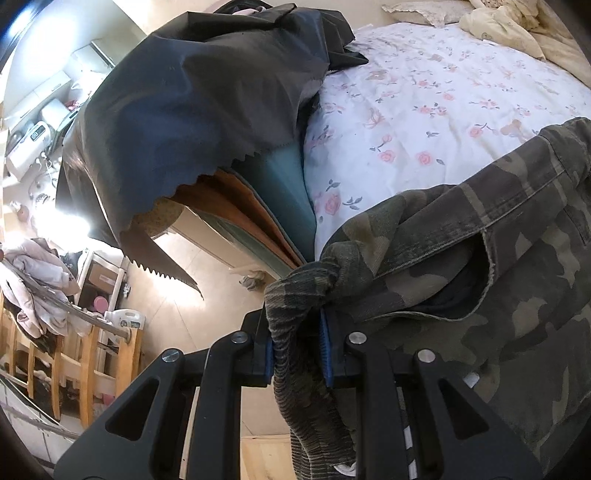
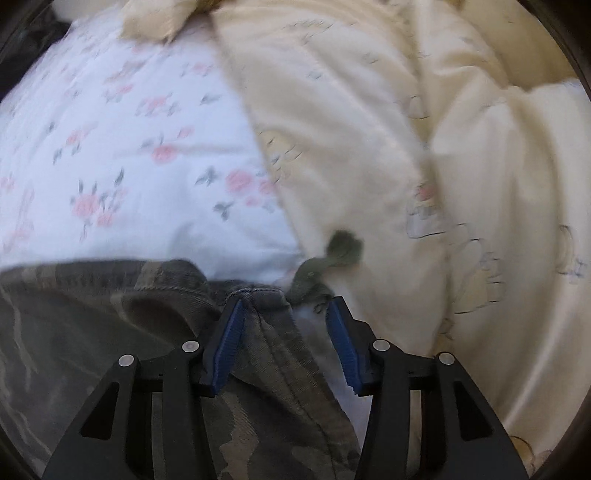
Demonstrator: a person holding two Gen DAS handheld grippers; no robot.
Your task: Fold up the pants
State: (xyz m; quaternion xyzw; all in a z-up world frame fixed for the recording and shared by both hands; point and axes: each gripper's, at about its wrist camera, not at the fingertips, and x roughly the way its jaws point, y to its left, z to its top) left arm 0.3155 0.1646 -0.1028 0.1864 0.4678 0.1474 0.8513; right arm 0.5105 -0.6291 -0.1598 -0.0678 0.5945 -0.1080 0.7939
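Left gripper [image 1: 297, 345]: clamped on the ribbed cuff of the camouflage pants [image 1: 480, 266]. Right gripper [image 2: 284, 325]: jaws half apart, pads not pressing, over the pants' hem. Pants lie on the floral bed sheet [image 1: 424, 122].

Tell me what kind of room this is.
Most likely a bedroom in a home: a bed with a floral sheet, a cream quilt bunched on it, and a pillow at its head.
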